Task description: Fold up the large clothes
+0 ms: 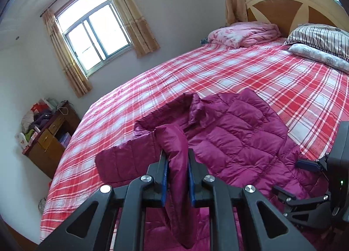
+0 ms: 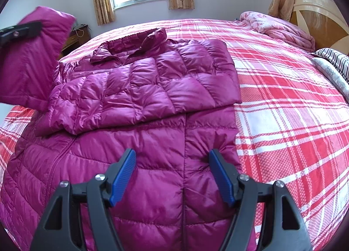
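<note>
A magenta quilted down jacket (image 2: 141,89) lies spread on the red plaid bed sheet (image 2: 283,102), with one sleeve folded across its chest. My left gripper (image 1: 177,159) is shut on a fold of the other sleeve (image 1: 174,142). In the right wrist view that sleeve (image 2: 28,65) hangs lifted at the upper left, under the left gripper (image 2: 21,29). My right gripper (image 2: 172,157) stands open, its blue pads (image 2: 123,177) resting on the jacket's lower body either side of a seam, gripping nothing. The right gripper (image 1: 294,178) also shows at the right edge of the left wrist view.
A pink quilt (image 1: 244,34) and striped pillows (image 1: 320,39) lie by the wooden headboard (image 1: 294,4). A cluttered wooden bedside cabinet (image 1: 52,139) stands beyond the bed's far side under a curtained window (image 1: 96,37). Bare plaid sheet (image 1: 196,72) stretches past the jacket.
</note>
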Motion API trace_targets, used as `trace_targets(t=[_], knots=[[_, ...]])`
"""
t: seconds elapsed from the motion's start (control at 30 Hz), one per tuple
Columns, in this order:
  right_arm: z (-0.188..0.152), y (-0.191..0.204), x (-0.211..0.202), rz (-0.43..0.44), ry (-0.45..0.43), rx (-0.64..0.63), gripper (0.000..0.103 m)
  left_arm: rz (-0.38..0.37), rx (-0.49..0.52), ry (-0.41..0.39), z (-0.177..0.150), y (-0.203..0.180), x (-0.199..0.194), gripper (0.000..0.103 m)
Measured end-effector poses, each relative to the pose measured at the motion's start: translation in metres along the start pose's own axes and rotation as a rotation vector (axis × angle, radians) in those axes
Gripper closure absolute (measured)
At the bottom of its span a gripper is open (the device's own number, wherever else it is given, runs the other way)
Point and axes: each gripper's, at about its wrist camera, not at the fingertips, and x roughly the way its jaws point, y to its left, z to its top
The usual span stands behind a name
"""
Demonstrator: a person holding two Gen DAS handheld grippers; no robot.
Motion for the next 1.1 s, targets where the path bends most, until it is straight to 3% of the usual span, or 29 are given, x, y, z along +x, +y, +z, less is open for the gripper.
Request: trace_targets(t=[0.5,0.57,0.63,0.7,0.9,1.1], knots=[[-0.002,0.005,0.002,-0.017,0.001,-0.026,0.026,-0.065,-0.016,-0.034,0.012,-0.034,0.003,0.086],[-0.003,0.004,0.002,-0.014,0.0,-0.027,0.025,-0.06,-0.023,-0.04,0.014,-0.032,0.0,0.078],[-0.004,0.003,0.001,-0.01,0.0,-0.026,0.025,-0.029,-0.035,-0.038,0.014,-0.025,0.002,0.033],[-0.004,0.002,0.0,-0.002,-0.002,-0.021,0.025,0.021,-0.055,-0.054,0.01,-0.014,0.001,0.015],[0.004,-0.007,-0.026,0.018,-0.073,0.039,0.025,0.159,-0.081,0.004,-0.027,0.041,0.029,0.015],[0.03,0.028,-0.047,0.133,-0.112,-0.002,0.04,0.237,-0.222,0.147,-0.062,0.102,0.08,0.015]])
